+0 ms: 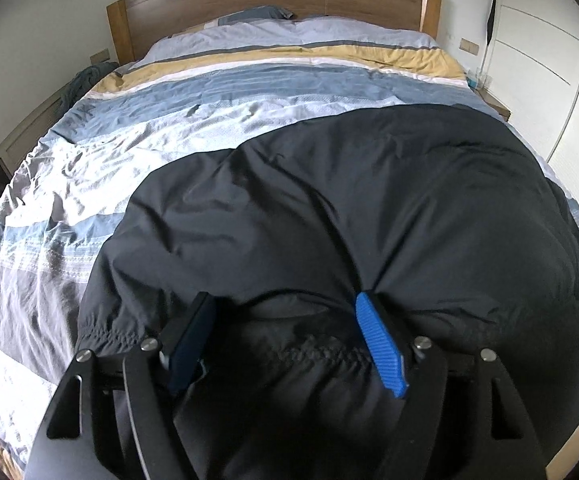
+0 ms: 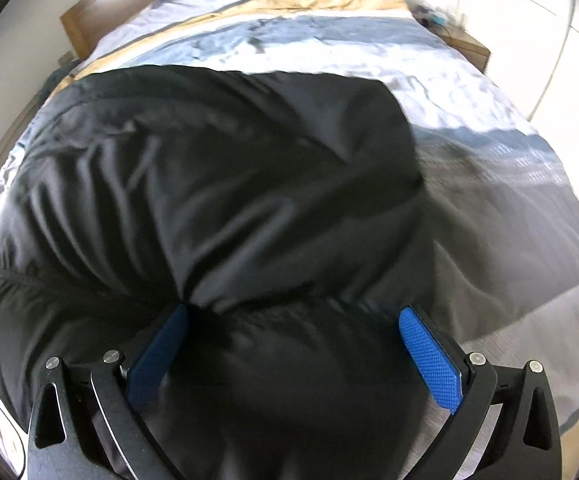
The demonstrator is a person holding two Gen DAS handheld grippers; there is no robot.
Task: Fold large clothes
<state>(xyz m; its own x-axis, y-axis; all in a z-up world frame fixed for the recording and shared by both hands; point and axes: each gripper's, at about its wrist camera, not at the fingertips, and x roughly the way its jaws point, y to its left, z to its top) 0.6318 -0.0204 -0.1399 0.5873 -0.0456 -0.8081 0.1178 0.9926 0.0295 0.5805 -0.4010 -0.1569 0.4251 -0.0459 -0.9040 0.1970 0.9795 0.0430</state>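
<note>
Left wrist view: black jacket point(image 1: 349, 208) spread over the bed's point(image 1: 89, 184) near edge, toward its right side; gathered hem nearest. Left tongs point(image 1: 285, 312) apart, hem between, not pinched.

Right wrist view: right tongs point(image 2: 295, 320) fully apart over jacket fabric. Fold apparently unfinished. No containers visible.

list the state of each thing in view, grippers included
black garment: spread on the bed, puffed and creased, near edge bunched
striped duvet: laid over the bed, wrinkled
left gripper: open, garment edge between its fingers
right gripper: open wide, garment edge between its fingers
</note>
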